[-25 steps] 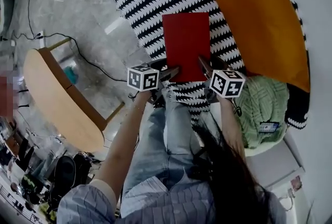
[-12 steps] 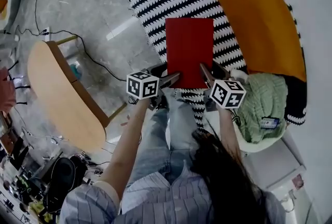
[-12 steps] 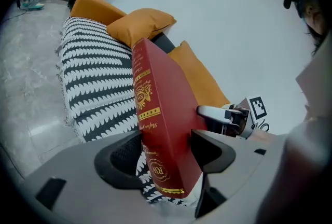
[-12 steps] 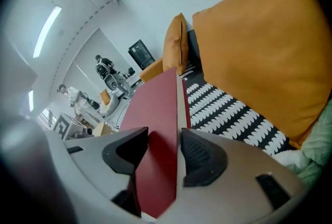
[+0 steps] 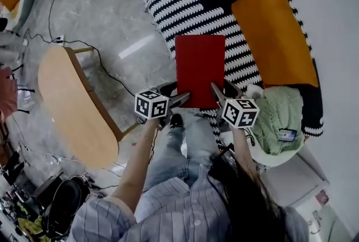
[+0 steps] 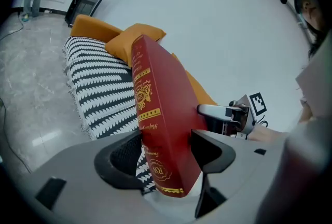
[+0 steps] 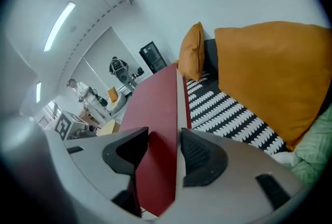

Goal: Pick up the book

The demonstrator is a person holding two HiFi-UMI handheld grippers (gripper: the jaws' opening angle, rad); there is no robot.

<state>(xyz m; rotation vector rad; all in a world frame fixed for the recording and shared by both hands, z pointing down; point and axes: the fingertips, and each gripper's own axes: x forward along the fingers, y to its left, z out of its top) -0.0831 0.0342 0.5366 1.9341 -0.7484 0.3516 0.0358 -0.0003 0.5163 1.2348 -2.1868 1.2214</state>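
Note:
A red hardback book (image 5: pixel 199 69) with gold print on its spine hangs in the air above the sofa edge. My left gripper (image 5: pixel 180 98) clamps its near left corner, spine side (image 6: pixel 155 129), with the jaws pressed on both covers. My right gripper (image 5: pixel 217 97) clamps the near right corner, the page edge (image 7: pixel 179 114) running between its jaws. In the left gripper view the book (image 6: pixel 163 114) stands tilted, and the right gripper (image 6: pixel 228 112) shows beyond it.
A sofa with a black-and-white patterned throw (image 5: pixel 190 11) and orange cushions (image 5: pixel 275 33) lies under the book. A green knitted blanket (image 5: pixel 280 117) sits at the right. A wooden side table (image 5: pixel 73 106) and floor cables (image 5: pixel 73 45) lie to the left.
Both grippers have risen with the book held between them, lifting it off the sofa throw. The head view has shifted, showing more floor and sofa.

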